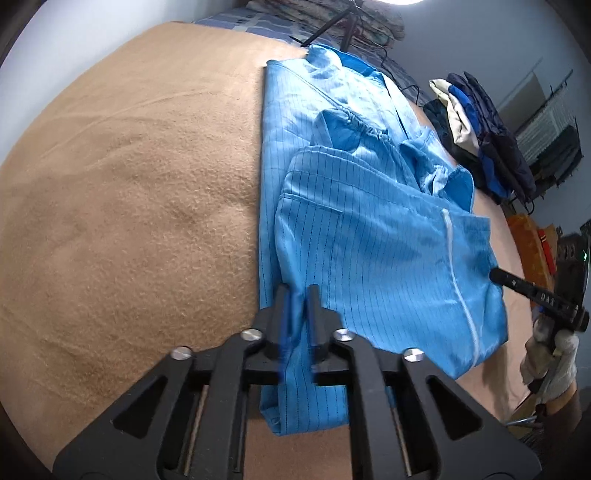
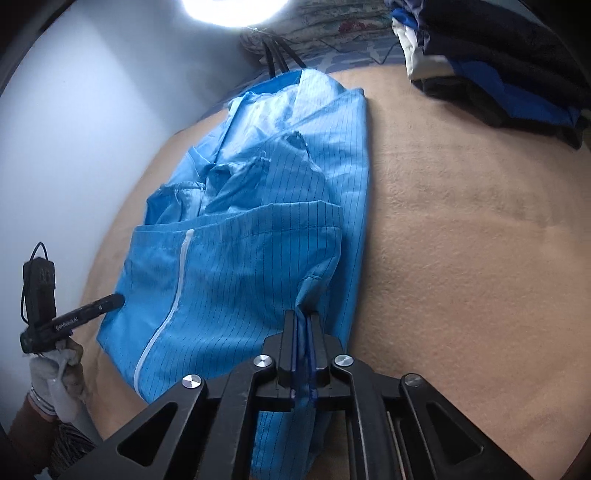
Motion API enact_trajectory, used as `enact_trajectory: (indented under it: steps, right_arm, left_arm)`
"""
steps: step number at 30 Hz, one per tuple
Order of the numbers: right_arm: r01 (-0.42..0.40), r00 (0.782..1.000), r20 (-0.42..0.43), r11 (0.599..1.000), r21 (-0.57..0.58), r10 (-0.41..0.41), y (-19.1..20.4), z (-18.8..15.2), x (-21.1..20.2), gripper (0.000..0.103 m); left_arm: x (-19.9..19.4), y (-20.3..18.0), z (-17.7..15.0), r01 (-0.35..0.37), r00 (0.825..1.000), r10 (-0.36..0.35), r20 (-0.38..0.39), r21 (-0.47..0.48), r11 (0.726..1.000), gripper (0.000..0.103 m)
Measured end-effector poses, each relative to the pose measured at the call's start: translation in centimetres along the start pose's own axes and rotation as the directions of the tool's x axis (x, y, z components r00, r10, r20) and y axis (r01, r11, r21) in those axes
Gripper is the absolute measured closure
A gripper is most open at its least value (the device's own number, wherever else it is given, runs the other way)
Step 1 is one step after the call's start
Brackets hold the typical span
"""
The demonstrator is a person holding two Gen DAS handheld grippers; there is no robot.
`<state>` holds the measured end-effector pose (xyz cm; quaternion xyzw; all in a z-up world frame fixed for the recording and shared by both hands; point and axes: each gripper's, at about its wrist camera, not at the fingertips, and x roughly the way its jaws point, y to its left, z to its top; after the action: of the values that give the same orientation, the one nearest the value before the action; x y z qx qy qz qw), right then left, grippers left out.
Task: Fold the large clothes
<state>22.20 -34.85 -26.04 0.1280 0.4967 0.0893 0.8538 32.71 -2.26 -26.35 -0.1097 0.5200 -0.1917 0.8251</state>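
On the tan fleece blanket, your left gripper and right gripper each pinch the thin, slippery blue pinstriped coat at its doubled near edge, the soundest hold.

Black claw with blue pads, silver screws; the person's hand wears a white glove.

Taking the blue garment as the landmark, the tan blanket lies bare and wide on the side seen in the left wrist view, giving open passage there. On its other side bare blanket leads to a pile of dark clothes blocking the far corner. Beyond its collar end, black tripod legs and bedding close the way.
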Motion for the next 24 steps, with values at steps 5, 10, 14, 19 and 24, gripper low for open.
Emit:
enact_trajectory:
  steps: [5, 10, 14, 19, 24]
  right_arm:
    - [-0.067, 0.998, 0.019, 0.997, 0.041, 0.066, -1.1, -1.1, -1.7, 0.048]
    - [-0.156, 0.987, -0.014, 0.978, 0.141, 0.16, -2.9, -2.0, -0.4, 0.045]
    - [-0.199, 0.978, -0.021, 0.967, 0.159, 0.205, -2.7, -2.8, 0.5, 0.065]
    - [-0.143, 0.987, -0.055, 0.985, 0.099, 0.149, -0.8, -3.4, 0.2, 0.096]
    - [-0.114, 0.99, -0.073, 0.991, 0.065, 0.118, 0.8, -4.2, -2.2, 0.101]
  left_arm:
    - [-1.1, 2.4, 0.5, 0.039, 0.999, -0.034, 0.042, -0.119, 0.992, 0.032]
    - [0.5, 3.7, 0.6, 0.129, 0.991, -0.133, -0.005, -0.197, 0.972, 0.036]
    - [1.3, 3.2, 0.5, 0.136, 0.988, -0.148, -0.052, -0.188, 0.973, 0.091]
    - [0.1, 0.5, -0.1, 0.041, 0.998, -0.043, -0.035, -0.076, 0.996, 0.1]
    - [-2.6, -0.5, -1.6, 0.04, 0.999, -0.04, -0.021, -0.019, 0.999, 0.101]
